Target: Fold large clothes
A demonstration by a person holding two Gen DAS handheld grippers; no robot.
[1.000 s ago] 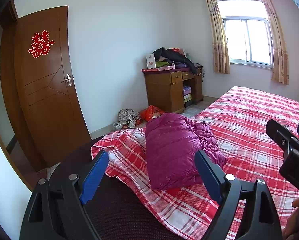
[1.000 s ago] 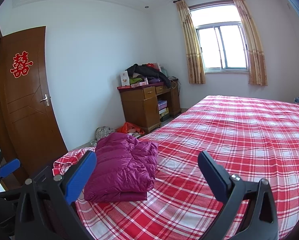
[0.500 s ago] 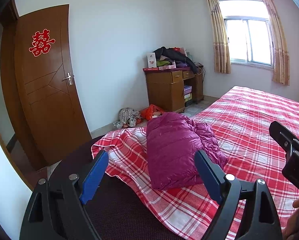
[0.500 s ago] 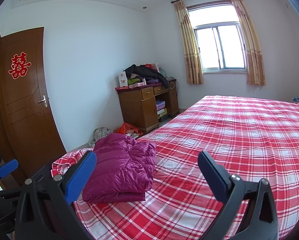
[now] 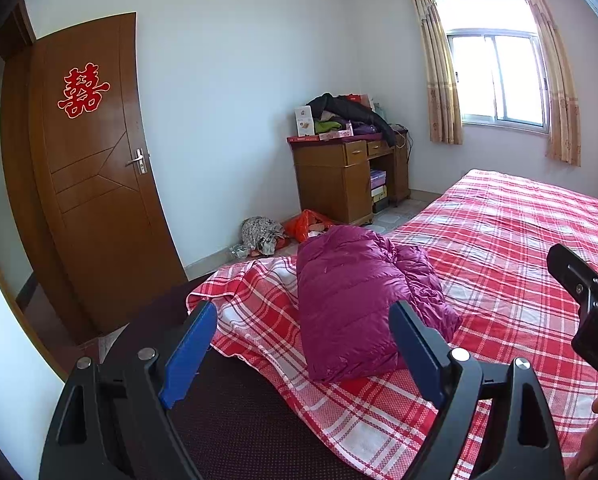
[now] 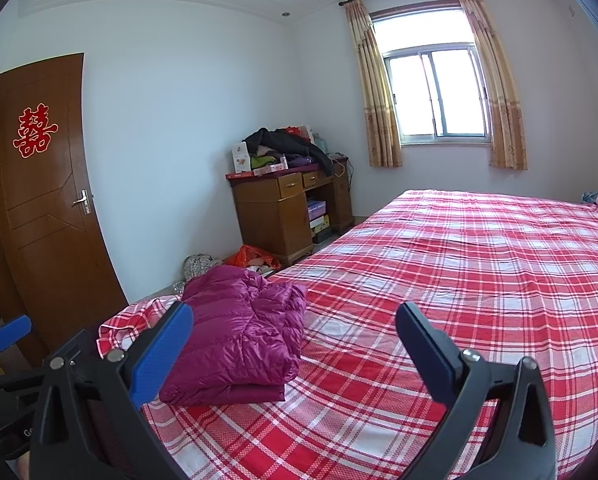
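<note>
A magenta down jacket (image 5: 351,300) lies folded in a compact bundle near the corner of the bed with the red plaid sheet (image 5: 511,236). It also shows in the right wrist view (image 6: 239,336). My left gripper (image 5: 303,344) is open and empty, held above the bed's near edge in front of the jacket. My right gripper (image 6: 295,352) is open and empty, above the sheet just right of the jacket. The right gripper's body shows at the right edge of the left wrist view (image 5: 587,300).
A wooden desk (image 5: 339,176) piled with clothes and boxes stands against the far wall. Bags (image 5: 283,232) lie on the floor beside it. A brown door (image 5: 91,184) is shut on the left. A curtained window (image 6: 435,92) is behind the bed.
Both grippers have drifted very slightly; the view has shifted a little. The jacket has not moved and both grippers stay open.
</note>
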